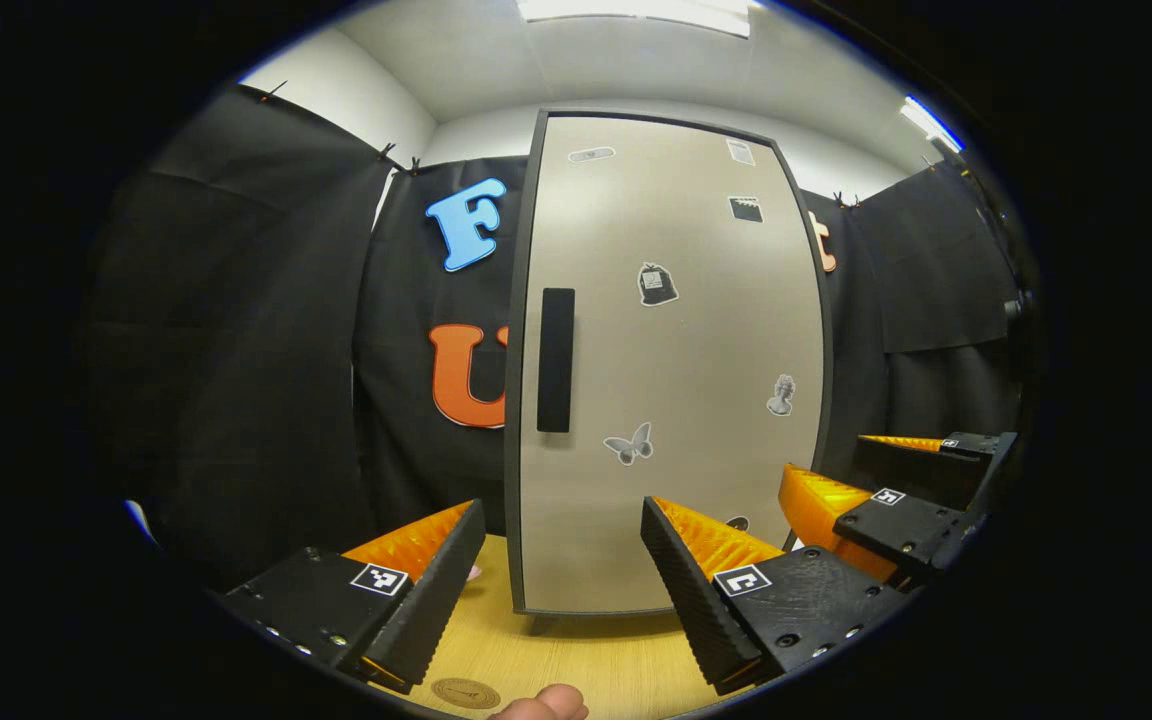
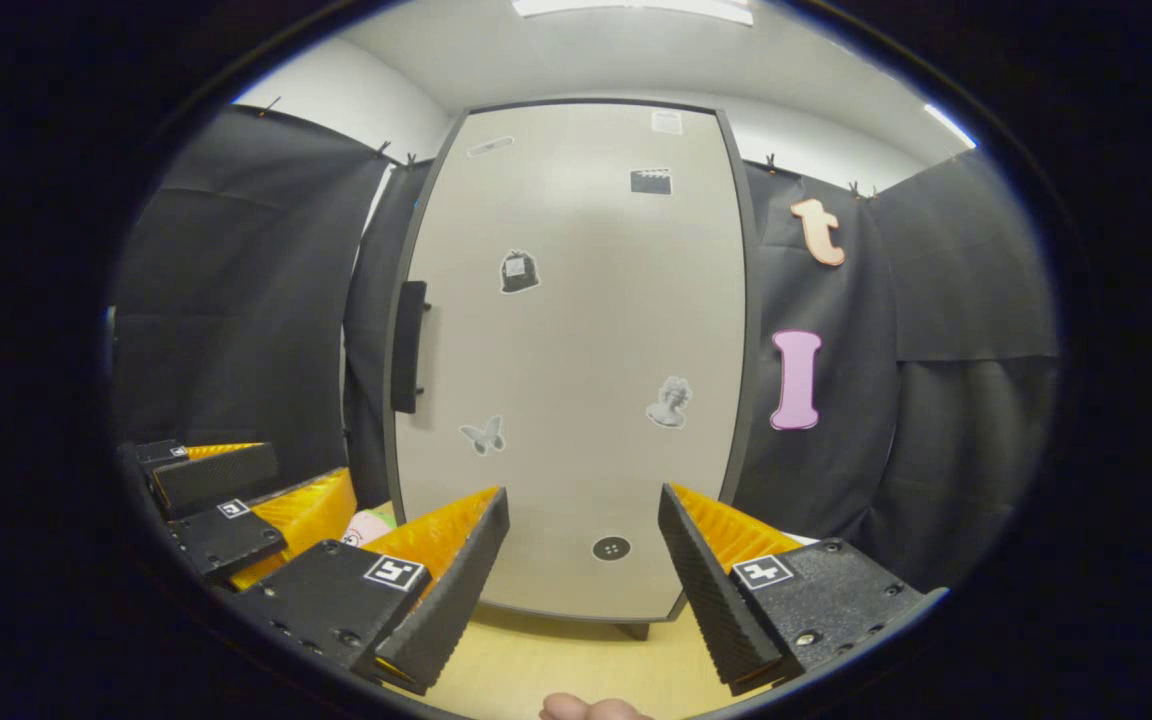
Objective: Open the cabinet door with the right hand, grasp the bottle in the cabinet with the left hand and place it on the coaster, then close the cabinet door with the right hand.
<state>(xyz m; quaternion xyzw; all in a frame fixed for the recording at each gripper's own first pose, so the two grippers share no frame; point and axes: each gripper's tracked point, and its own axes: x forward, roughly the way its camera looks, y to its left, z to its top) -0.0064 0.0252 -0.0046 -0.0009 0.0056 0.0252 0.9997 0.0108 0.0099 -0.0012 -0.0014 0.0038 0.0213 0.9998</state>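
Observation:
The cabinet (image 1: 676,360) stands on the table straight ahead, its beige door shut and dotted with small stickers. Its dark vertical handle (image 1: 556,360) runs along the door's left edge. The bottle is hidden behind the door. My left gripper (image 1: 564,508) is open and empty, a short way in front of the door's lower part. My right gripper (image 2: 584,495) is also open and empty, facing the same door (image 2: 576,350) and its handle (image 2: 408,347). In each view the other gripper shows alongside: the right gripper (image 1: 861,470) and the left gripper (image 2: 281,478). A round brown disc (image 1: 466,692) lies flat near me.
The wooden table (image 1: 586,660) runs from me up to the cabinet's foot. A small pink and green object (image 2: 368,525) lies on the table left of the cabinet. Black cloth walls close in behind and on both sides. A fingertip (image 1: 548,703) shows at the bottom edge.

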